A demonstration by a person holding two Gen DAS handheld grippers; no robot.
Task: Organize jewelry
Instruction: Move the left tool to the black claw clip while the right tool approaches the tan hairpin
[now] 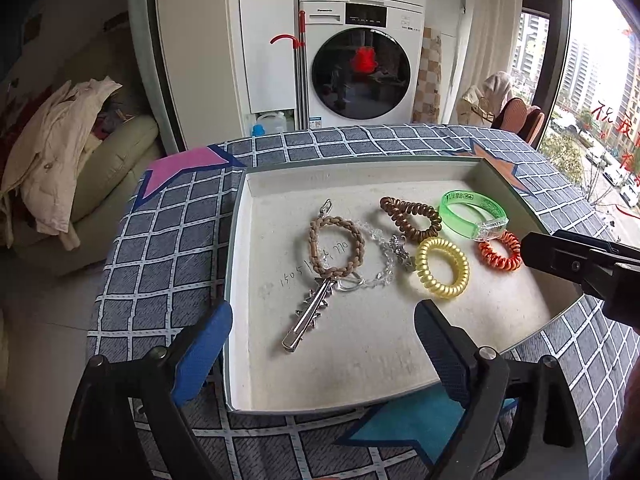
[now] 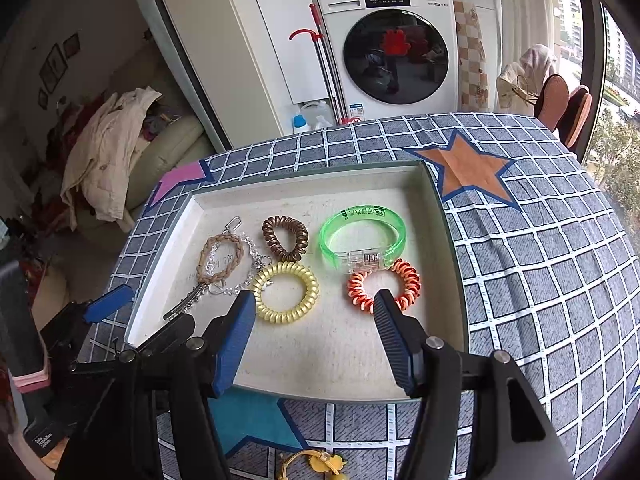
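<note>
Both grippers hang over the near edge of the tray (image 1: 240,280), which sits on a bench (image 2: 540,280) covered in a checked cloth. The left gripper (image 1: 322,344) has its jaws spread wide with nothing between them, and the right gripper (image 2: 314,312) stands released too, empty, its fingertips just short of the orange coil tie (image 2: 384,286).

All the jewelry seen in the tray lies loose on its floor: a braided loop (image 1: 335,246) far left over a silver hair clip (image 1: 306,316) and a clear bead chain (image 1: 376,256), a brown coil tie (image 1: 410,216) beyond, a yellow coil tie (image 1: 440,268) in the middle, a green bangle (image 2: 362,236) far right touching the orange tie.

This looks like a pause between placements — nothing is in hand, so the next move calls for choosing a piece still outside the tray and closing on it squarely.

The right wrist view alone shows such a piece — a yellow item (image 2: 316,464) on the cloth near the tray, cut off by the frame edge. The left wrist view alone shows the handwriting on the tray floor and the clip's full length.
</note>
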